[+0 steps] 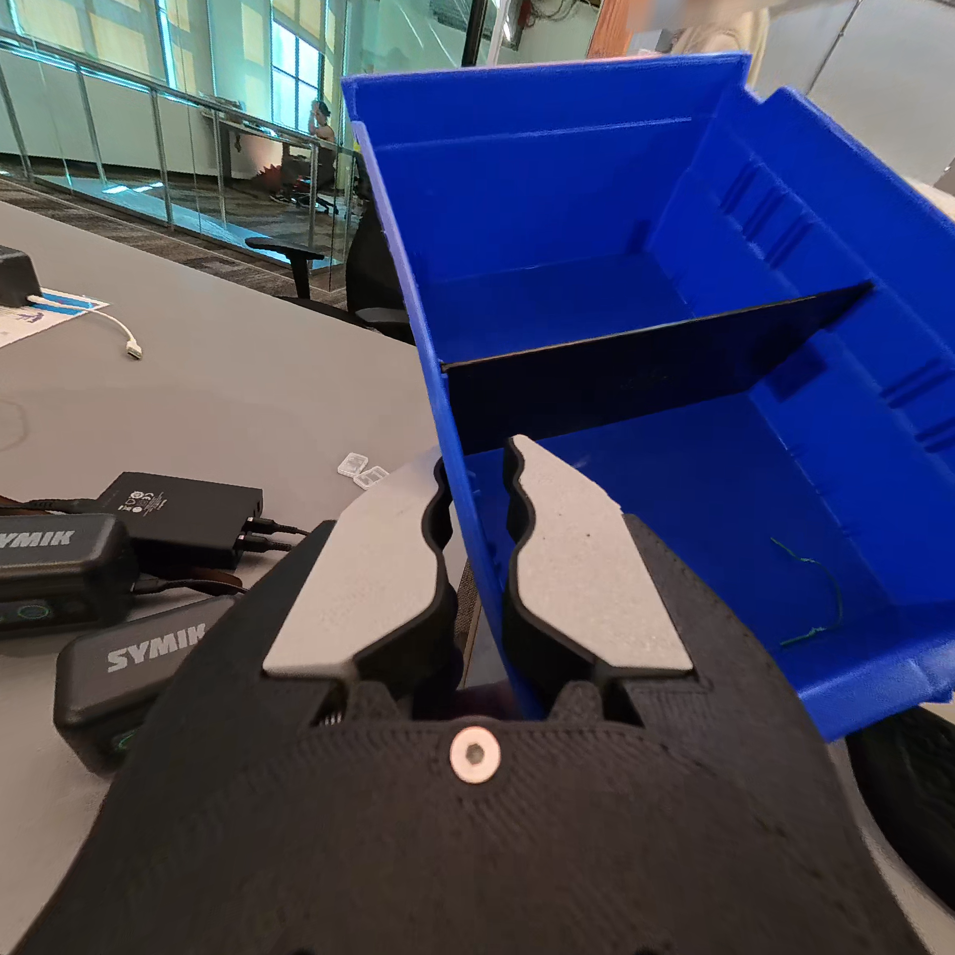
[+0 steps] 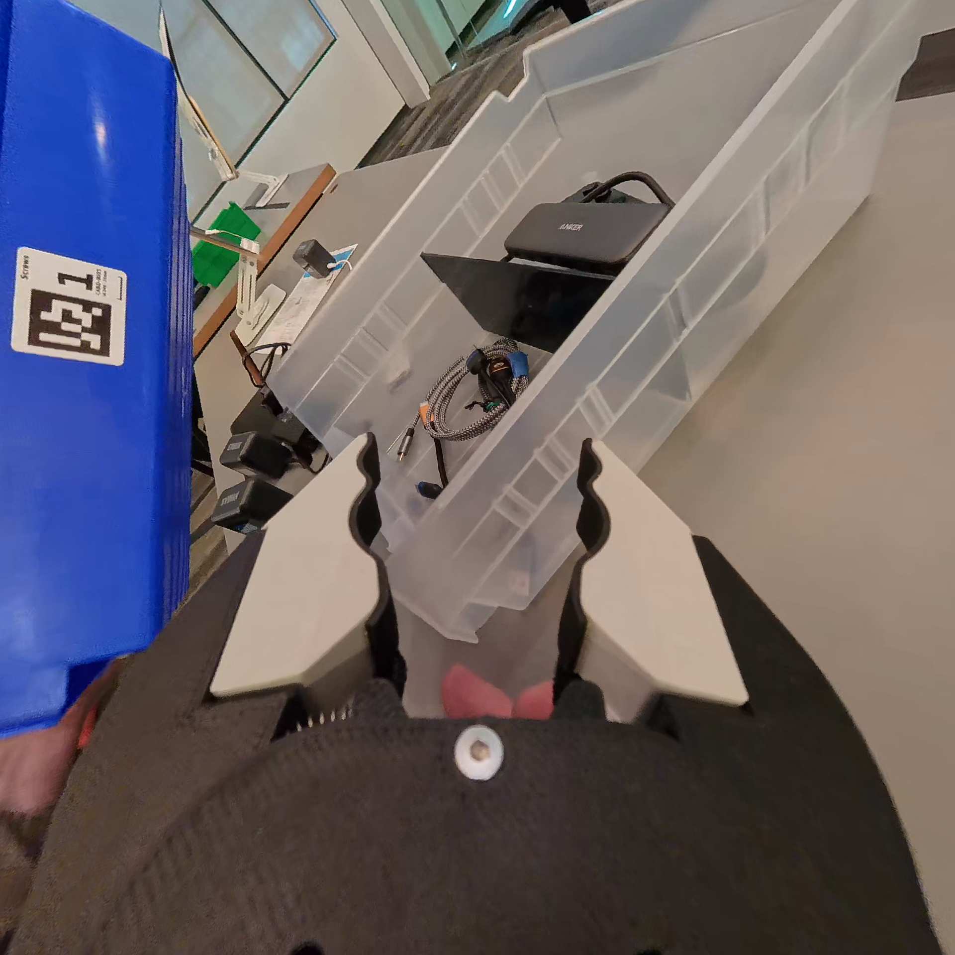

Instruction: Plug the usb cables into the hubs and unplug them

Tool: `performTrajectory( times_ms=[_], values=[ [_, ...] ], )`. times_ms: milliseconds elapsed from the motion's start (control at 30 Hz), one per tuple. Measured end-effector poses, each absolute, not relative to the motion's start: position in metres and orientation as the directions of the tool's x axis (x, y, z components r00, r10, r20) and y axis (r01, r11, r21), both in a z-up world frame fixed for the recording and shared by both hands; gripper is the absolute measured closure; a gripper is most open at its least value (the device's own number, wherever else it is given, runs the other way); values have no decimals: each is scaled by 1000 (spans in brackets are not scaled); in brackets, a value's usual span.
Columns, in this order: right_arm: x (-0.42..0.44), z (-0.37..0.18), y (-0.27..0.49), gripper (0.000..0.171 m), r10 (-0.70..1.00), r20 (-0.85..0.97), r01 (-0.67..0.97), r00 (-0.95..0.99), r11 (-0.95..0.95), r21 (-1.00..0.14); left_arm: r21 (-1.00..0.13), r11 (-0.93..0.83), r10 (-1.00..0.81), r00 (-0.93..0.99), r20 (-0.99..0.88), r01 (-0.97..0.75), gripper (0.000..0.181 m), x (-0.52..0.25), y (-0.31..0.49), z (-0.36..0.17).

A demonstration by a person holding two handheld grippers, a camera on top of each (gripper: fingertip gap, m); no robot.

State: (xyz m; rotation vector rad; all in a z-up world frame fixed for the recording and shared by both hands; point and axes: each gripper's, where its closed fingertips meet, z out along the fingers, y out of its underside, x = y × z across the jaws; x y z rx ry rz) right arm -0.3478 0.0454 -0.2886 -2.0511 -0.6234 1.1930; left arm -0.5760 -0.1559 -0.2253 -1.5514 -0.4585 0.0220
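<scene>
My left gripper is shut on the left side wall of a blue bin and holds it tilted above the grey table. The bin has a black divider and holds only a thin green wire. The same blue bin shows at the left of the right wrist view. My right gripper has its jaws around the near end of a clear bin. That bin holds a black hub behind a black divider and coiled braided cables in front.
A black charger with two cables plugged in lies on the table at left, beside two black packs. A white cable and small clear cases lie farther off. A green bin stands at the back. Left tips to right tips: about 30 cm.
</scene>
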Motion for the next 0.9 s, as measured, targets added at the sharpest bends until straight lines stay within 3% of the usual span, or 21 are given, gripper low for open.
performTrajectory(
  times_ms=[333, 500, 700, 900],
  values=[
    [-373, -289, 58, 95, 699, -561, 72, 443, -652, -755, -969, 45, 276, 930, 244, 241, 163, -568, -156, -215],
    [-350, -258, 57, 88, 742, -524, 43, 418, -592, -805, -979, 31, 250, 946, 204, 203, 163, -555, -152, -203],
    [-254, -179, 39, 82, 847, -401, 4, 350, -430, -903, -987, -20, 129, 979, 156, 160, 164, -500, -124, -173],
    [-106, -131, 25, 76, 874, -288, -51, 391, -292, -955, -989, -107, -120, 986, 119, 106, 165, -383, -62, -152]
  ],
)
